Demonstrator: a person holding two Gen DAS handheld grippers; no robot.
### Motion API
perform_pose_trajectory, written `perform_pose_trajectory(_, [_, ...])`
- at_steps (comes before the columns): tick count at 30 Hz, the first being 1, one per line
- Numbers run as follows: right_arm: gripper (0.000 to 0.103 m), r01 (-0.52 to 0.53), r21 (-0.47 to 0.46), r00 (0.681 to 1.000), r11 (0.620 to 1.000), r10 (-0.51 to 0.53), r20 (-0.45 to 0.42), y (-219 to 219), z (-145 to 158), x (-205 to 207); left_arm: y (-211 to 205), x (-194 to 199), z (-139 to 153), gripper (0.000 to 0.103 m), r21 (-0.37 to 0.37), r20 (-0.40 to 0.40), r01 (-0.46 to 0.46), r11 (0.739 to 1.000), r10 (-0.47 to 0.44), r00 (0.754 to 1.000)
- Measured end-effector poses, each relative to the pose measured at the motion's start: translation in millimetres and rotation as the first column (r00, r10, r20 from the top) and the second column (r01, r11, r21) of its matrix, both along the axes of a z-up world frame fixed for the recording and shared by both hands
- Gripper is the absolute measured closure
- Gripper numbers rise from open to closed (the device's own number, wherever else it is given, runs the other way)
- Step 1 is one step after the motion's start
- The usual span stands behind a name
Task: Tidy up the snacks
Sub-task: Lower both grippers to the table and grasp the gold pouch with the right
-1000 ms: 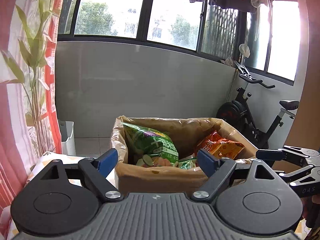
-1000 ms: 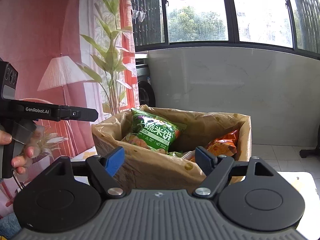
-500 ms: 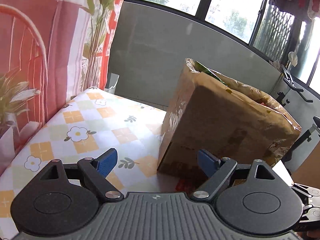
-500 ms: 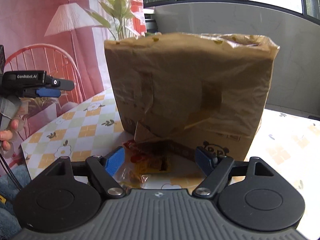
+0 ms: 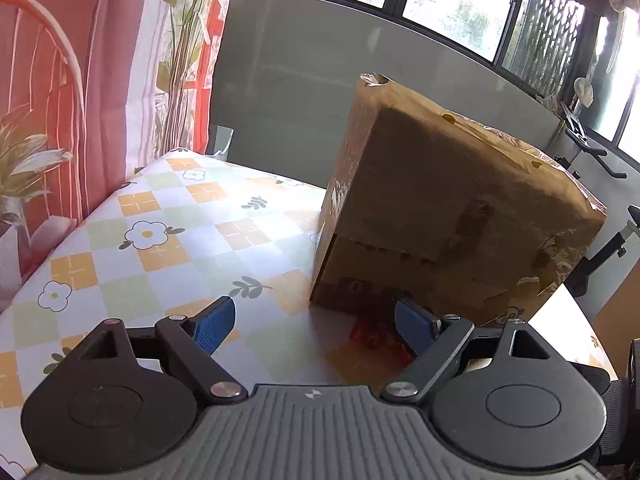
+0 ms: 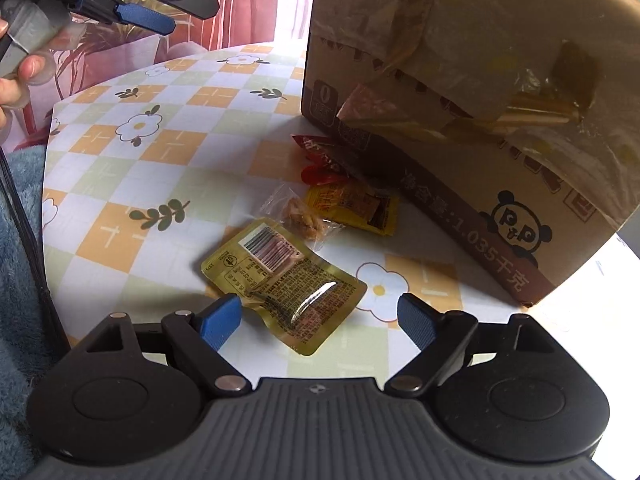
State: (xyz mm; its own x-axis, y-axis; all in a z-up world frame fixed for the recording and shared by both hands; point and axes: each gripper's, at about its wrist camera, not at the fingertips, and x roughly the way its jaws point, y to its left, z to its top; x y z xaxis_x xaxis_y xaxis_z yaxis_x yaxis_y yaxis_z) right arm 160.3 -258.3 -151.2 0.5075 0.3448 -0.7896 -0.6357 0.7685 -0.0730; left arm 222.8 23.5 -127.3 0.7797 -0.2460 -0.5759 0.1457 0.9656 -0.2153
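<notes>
A tall brown cardboard box (image 6: 480, 92) stands on the flowered tablecloth (image 6: 168, 128); it also shows in the left wrist view (image 5: 448, 216). Small snack packets lie at its foot: an olive-gold packet (image 6: 284, 284), a clear packet with a brown snack (image 6: 300, 216), a yellow packet (image 6: 356, 208) and a red packet (image 6: 320, 160) partly under the box. My right gripper (image 6: 320, 316) is open and empty, just above the olive-gold packet. My left gripper (image 5: 314, 322) is open and empty, near the box's base, over a red packet (image 5: 372, 330). It shows in the right wrist view (image 6: 136, 16), held up at the left.
A pink curtain (image 5: 100, 80) and a plant (image 5: 180, 40) stand left of the table. An exercise bike (image 5: 600, 240) is behind the box at the right. A blue fluffy cloth (image 6: 16, 280) lies beside the table's left edge.
Both grippers have dropped from above the box's open top to table level. The right wrist view now looks down on the snack packets, closer than half a second ago.
</notes>
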Motion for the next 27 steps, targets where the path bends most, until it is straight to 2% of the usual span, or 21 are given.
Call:
perform_pose_trajectory(4, [0.013,-0.029,0.012,1.000,1.000,0.029,-0.010,9.0,-3.6,10.3,-1.7,-2.2,-0.4,0.014,0.005,0.001,0.011,1.000,-0.011,1.000])
perform_pose_trajectory(9, [0.015,-0.045,0.045,0.998,0.998,0.047,-0.048,15.4,-5.3,20.1,0.8,-1.5,-1.7,0.015,0.000,-0.004,0.007,1.000,-0.007,1.000])
perform_pose_trajectory(13, [0.016,-0.044,0.070,0.995,0.997,0.050,-0.091,13.1,-5.5,17.7,0.5,-1.4,-2.8,0.015,-0.003,-0.009,0.008,1.000,-0.008,1.000])
perform_pose_trajectory(18, [0.017,-0.073,0.076,0.992,0.994,0.080,-0.093,12.5,-5.0,7.4,-3.2,-0.9,-5.2,0.015,-0.003,-0.019,0.015,1.000,-0.015,1.000])
perform_pose_trajectory(20, [0.022,-0.067,0.080,0.993,0.995,0.074,-0.088,13.4,-4.5,7.5,-4.5,-1.1,-6.0,0.015,0.000,-0.020,0.022,1.000,-0.022,1.000])
perform_pose_trajectory(24, [0.024,-0.050,0.091,0.995,0.995,0.057,-0.079,15.8,-5.0,11.1,-4.7,-2.4,-6.4,0.015,0.005,-0.021,0.028,1.000,-0.028,0.999])
perform_pose_trajectory(27, [0.030,-0.052,0.094,0.995,0.994,0.060,-0.077,14.7,-4.7,11.7,-3.7,-2.9,-7.0,0.015,0.006,-0.023,0.025,1.000,-0.025,0.999])
